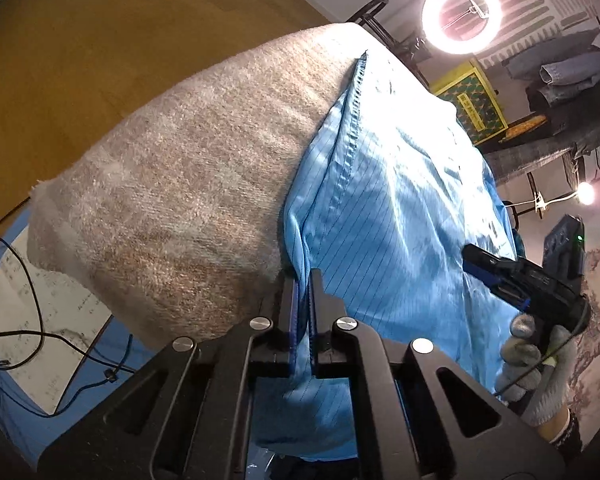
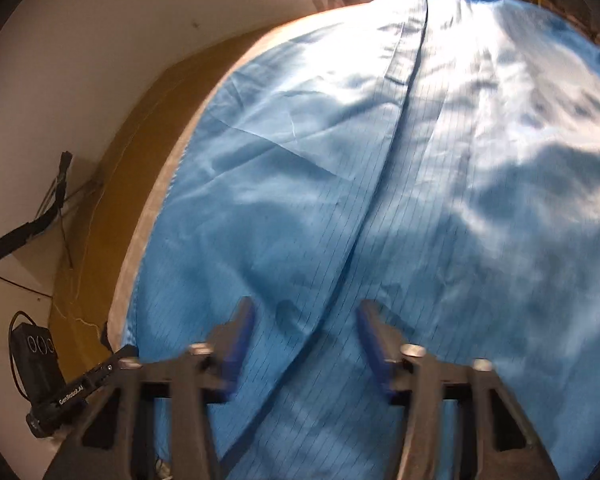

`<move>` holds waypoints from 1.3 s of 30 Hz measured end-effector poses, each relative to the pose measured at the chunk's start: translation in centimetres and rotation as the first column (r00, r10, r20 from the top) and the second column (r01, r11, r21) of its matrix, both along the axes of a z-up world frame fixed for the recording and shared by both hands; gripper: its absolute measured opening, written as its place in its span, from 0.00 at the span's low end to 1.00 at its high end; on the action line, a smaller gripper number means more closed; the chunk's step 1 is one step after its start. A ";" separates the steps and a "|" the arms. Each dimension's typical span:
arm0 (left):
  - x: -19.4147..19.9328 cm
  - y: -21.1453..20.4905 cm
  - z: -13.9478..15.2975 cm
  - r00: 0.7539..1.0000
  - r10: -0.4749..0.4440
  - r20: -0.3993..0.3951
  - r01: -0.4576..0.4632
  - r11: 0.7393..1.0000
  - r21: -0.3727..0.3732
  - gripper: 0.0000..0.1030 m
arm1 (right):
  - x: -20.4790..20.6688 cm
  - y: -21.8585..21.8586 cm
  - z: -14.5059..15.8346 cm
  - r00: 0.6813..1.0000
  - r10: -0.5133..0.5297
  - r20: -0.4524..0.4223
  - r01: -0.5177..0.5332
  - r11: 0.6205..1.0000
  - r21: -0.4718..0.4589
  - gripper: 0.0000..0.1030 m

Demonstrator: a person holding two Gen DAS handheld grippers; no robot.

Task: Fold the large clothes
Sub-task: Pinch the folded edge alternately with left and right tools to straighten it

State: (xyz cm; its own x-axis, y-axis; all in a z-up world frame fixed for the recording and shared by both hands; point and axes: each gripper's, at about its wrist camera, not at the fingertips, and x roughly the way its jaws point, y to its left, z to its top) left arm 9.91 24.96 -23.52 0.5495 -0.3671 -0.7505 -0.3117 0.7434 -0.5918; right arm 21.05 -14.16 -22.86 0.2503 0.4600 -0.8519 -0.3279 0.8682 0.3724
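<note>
So the big blue garment is spread over a table padded with a fuzzy beige blanket. It covers most of the surface and spills over the near edge, leaving a wide strip of blanket bare along one side.

Left gripper is clamped tight on the garment's side edge right at the near edge of the table, with a thin bit of blue cloth pinched between the pads. Right gripper is spread about halfway and hangs just over the cloth with a long fold line running between the fingers, gripping nothing. From the left camera you can also see the gloved hand carrying it off to the side.

What I'd worry about:
- The fabric looks slick and shiny, so a pinch on that little cloth could slide out once the left side lifts.
- If the right jaws close where they are, they may catch just the top layer at the crease, and the fold comes out crooked.
- Pulling with only one side held would probably drag the whole garment across the blanket and bunch it up.
</note>
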 end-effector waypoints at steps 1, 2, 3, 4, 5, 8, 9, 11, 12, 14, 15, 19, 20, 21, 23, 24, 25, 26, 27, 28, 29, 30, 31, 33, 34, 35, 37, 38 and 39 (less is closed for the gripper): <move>0.0 0.0 0.0 1.000 -0.003 0.001 0.003 1.000 -0.001 0.02 | 0.2 0.3 0.0 1.000 0.013 0.021 -0.013 1.000 -0.009 0.23; 0.0 0.0 0.0 1.000 -0.003 0.001 0.003 1.000 -0.003 0.02 | 0.4 0.6 0.0 0.999 0.034 0.022 -0.034 0.999 -0.009 0.06; 0.0 0.0 0.0 1.000 -0.002 -0.001 0.002 1.000 -0.009 0.02 | 0.6 1.0 -0.2 0.998 0.056 0.016 -0.056 0.998 -0.001 0.03; 0.0 0.2 -0.1 1.000 0.002 -0.005 -0.002 1.000 -0.027 0.04 | 0.7 1.1 -0.3 0.998 0.062 0.017 -0.062 0.998 0.003 0.00; -0.1 0.5 -0.2 1.000 0.004 -0.010 -0.005 0.999 -0.054 0.08 | 0.7 1.3 -0.3 0.998 0.062 0.029 -0.062 0.998 -0.005 0.00; -0.4 1.1 0.0 1.000 0.012 -0.002 -0.012 0.996 -0.088 0.31 | 1.3 2.1 0.0 0.994 0.075 0.081 -0.071 0.996 -0.044 0.00; -0.5 1.1 0.3 1.000 0.014 0.003 -0.014 0.997 -0.079 0.34 | 1.6 2.3 0.0 0.992 0.079 0.100 -0.074 0.996 -0.056 0.00; -0.4 0.9 0.5 1.000 0.010 -0.001 -0.010 1.000 -0.029 0.35 | 2.4 2.5 -0.1 0.992 0.072 0.101 -0.067 0.996 -0.054 0.00; -0.3 0.6 0.4 1.000 0.001 -0.003 -0.002 1.000 -0.016 0.35 | 2.6 2.6 -0.3 0.994 0.063 0.094 -0.059 0.997 -0.051 0.00; -0.3 -0.1 0.6 1.000 -0.004 0.012 0.004 1.000 0.023 0.35 | 2.6 2.9 -0.3 0.992 0.068 0.103 -0.061 0.996 -0.067 0.00; -0.1 -0.6 0.9 1.000 -0.020 0.015 0.019 0.998 0.058 0.31 | 2.3 3.2 -0.1 0.991 0.088 0.105 -0.080 0.993 -0.082 0.00; 0.2 -1.3 0.6 0.999 -0.037 0.001 0.037 0.997 0.061 0.02 | 1.6 2.8 0.8 0.994 0.074 0.075 -0.066 0.992 -0.111 0.29; 0.1 -1.2 0.6 0.999 -0.036 0.003 0.035 0.998 0.056 0.02 | 1.1 2.4 1.4 0.995 0.057 0.087 -0.047 0.992 -0.115 0.31; 0.0 -1.1 0.9 0.999 -0.032 0.012 0.031 0.998 0.053 0.02 | 0.5 2.2 2.3 0.992 0.051 0.113 -0.037 0.992 -0.123 0.31; -0.2 -1.0 1.4 0.999 -0.019 0.034 0.018 0.999 0.038 0.01 | -1.0 2.3 4.3 0.977 0.109 0.181 -0.092 0.991 -0.102 0.31; -0.3 -1.0 1.9 0.999 -0.015 0.049 0.013 0.999 0.036 0.01 | -1.5 2.6 4.9 0.970 0.146 0.196 -0.131 0.987 -0.088 0.31; -0.4 -1.3 2.7 0.998 -0.019 0.067 0.015 0.999 0.051 0.01 | -1.7 2.8 5.0 0.966 0.169 0.196 -0.156 0.985 -0.079 0.30; -0.3 -1.9 3.3 0.996 -0.029 0.080 0.022 0.997 0.078 0.01 | -1.8 3.0 4.9 0.965 0.182 0.186 -0.173 0.983 -0.066 0.31; -0.4 -2.7 4.3 0.993 -0.052 0.103 0.040 0.993 0.114 0.01 | -1.6 3.0 4.7 0.969 0.177 0.170 -0.171 0.984 -0.050 0.31; -0.4 -3.2 4.9 0.991 -0.066 0.117 0.051 0.990 0.131 0.01 | -1.5 2.9 4.6 0.973 0.169 0.158 -0.166 0.986 -0.031 0.31; -0.4 -4.0 5.7 0.987 -0.087 0.136 0.066 0.986 0.153 0.01 | -1.1 2.5 4.8 0.977 0.158 0.142 -0.161 0.987 0.012 0.32; -0.5 -5.1 6.7 0.980 -0.120 0.159 0.090 0.979 0.185 0.01 | -1.0 2.4 4.9 0.979 0.154 0.137 -0.160 0.986 0.036 0.33; -0.5 -6.0 7.3 0.974 -0.145 0.173 0.109 0.973 0.204 0.01 | -0.8 2.1 5.4 0.979 0.149 0.137 -0.159 0.985 0.066 0.38; -0.6 -8.0 8.1 0.960 -0.205 0.190 0.157 0.959 0.238 0.01 | -0.7 1.9 6.8 0.977 0.147 0.157 -0.166 0.979 0.117 0.53; -0.6 -9.0 8.4 0.953 -0.233 0.192 0.182 0.951 0.250 0.01 | -0.5 2.0 7.2 0.975 0.150 0.161 -0.172 0.976 0.133 0.59; -0.5 -9.9 8.5 0.948 -0.255 0.192 0.203 0.945 0.256 0.01 | -0.4 2.4 7.6 0.974 0.156 0.161 -0.181 0.972 0.153 0.61; -0.2 -11.7 8.5 0.937 -0.296 0.186 0.240 0.932 0.272 0.00 | 0.1 3.0 8.1 0.975 0.161 0.156 -0.188 0.966 0.179 0.61; -0.1 -12.7 8.5 0.931 -0.317 0.182 0.258 0.922 0.290 0.00 | 0.5 3.5 8.2 0.975 0.157 0.155 -0.185 0.965 0.186 0.61; 0.0 -13.6 8.5 0.923 -0.341 0.177 0.277 0.910 0.309 0.00 | 0.7 3.9 8.2 0.977 0.154 0.150 -0.181 0.965 0.189 0.61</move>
